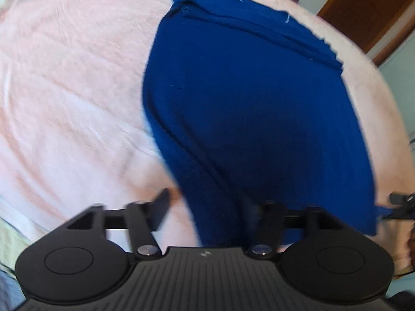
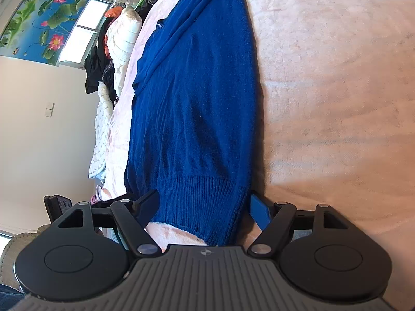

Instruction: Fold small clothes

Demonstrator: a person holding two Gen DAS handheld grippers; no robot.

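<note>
A dark blue knit sweater (image 1: 246, 108) lies spread on a pink blanket (image 1: 72, 90), its upper part folded over. My left gripper (image 1: 207, 207) hovers over the sweater's near corner. Its left finger (image 1: 162, 207) stands clear of the cloth over the blanket, and the other finger is hidden by the blue knit, so the jaws are open. In the right wrist view the sweater (image 2: 197, 98) runs away from me, and its ribbed hem (image 2: 199, 197) lies between the wide-set fingers of my right gripper (image 2: 203, 204), which is open. The right gripper (image 1: 400, 206) also shows at the sweater's far corner.
The pink blanket (image 2: 337, 103) stretches wide beside the sweater. A heap of clothes and pillows (image 2: 116, 46) lines the bed's far side below a window and a lotus picture (image 2: 44, 20). A brown door (image 1: 371, 7) stands beyond the bed.
</note>
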